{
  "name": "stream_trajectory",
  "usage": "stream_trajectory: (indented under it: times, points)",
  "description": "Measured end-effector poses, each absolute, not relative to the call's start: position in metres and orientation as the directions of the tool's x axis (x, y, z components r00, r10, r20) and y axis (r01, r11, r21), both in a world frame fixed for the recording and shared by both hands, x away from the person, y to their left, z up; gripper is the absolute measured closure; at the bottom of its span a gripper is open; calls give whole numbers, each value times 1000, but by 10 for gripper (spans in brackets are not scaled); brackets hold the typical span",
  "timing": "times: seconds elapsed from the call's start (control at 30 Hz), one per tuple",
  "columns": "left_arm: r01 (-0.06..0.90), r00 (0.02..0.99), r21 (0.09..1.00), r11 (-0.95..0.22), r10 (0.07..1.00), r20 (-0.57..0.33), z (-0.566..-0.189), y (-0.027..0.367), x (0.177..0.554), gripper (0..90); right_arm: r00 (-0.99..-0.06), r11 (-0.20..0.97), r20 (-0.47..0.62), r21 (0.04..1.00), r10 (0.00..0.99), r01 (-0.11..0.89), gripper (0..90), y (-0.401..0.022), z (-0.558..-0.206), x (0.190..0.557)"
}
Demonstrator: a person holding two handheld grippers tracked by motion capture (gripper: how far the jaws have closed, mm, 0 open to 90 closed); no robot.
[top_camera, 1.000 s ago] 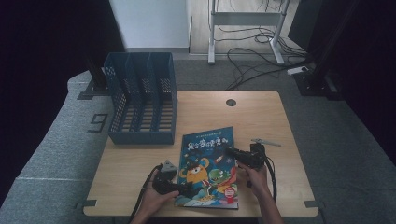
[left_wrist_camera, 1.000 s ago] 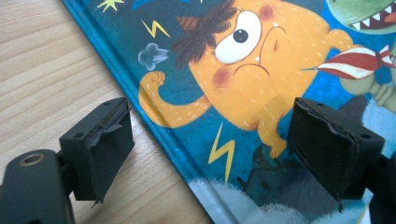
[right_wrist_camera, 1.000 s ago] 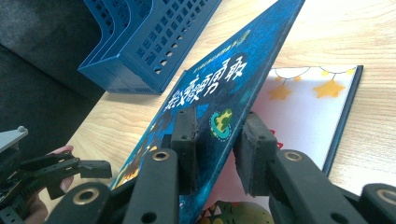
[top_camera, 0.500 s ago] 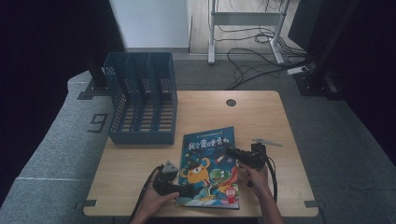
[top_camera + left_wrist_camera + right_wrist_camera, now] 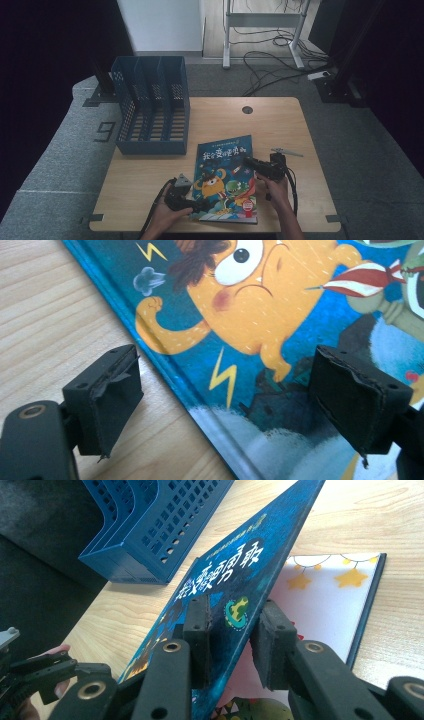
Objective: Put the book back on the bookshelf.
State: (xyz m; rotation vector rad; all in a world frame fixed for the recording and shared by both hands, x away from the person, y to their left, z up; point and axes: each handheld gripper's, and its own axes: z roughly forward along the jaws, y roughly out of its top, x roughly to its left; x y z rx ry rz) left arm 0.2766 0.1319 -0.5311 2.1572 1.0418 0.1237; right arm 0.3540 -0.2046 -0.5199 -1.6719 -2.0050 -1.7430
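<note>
At the table's (image 5: 150,185) near edge, the left gripper (image 5: 192,204) stands released, its jaws wide across the near left edge of the picture book (image 5: 226,176), one over wood, one over the cover. Right of it, the right gripper (image 5: 248,162) grasps the front cover, lifted off a starred page (image 5: 330,595). Farther left stands a blue file rack (image 5: 152,107).

book's (image 5: 300,315) far edges cropped, title (image 5: 225,152) perhaps too small
</note>
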Motion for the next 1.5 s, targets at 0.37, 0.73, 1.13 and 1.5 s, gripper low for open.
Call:
stream_trajectory:
  times: [0.37,0.73,1.13,1.5]
  points:
    - [625,685,651,-430,703,-194,-530,129,263,134,-431,-187,588,714,685,675,709,-206,-516,354]
    - [611,695,649,-452,699,-167,-530,124,250,109,-420,-200,587,715,693,670,709,-210,-517,355]
    - [617,711,629,-474,677,-188,-531,116,248,78,-400,-220,599,704,694,675,711,-216,-520,357]
    - [601,746,591,-538,644,-172,-536,106,243,40,-387,-233,606,698,695,677,711,-220,-523,358]
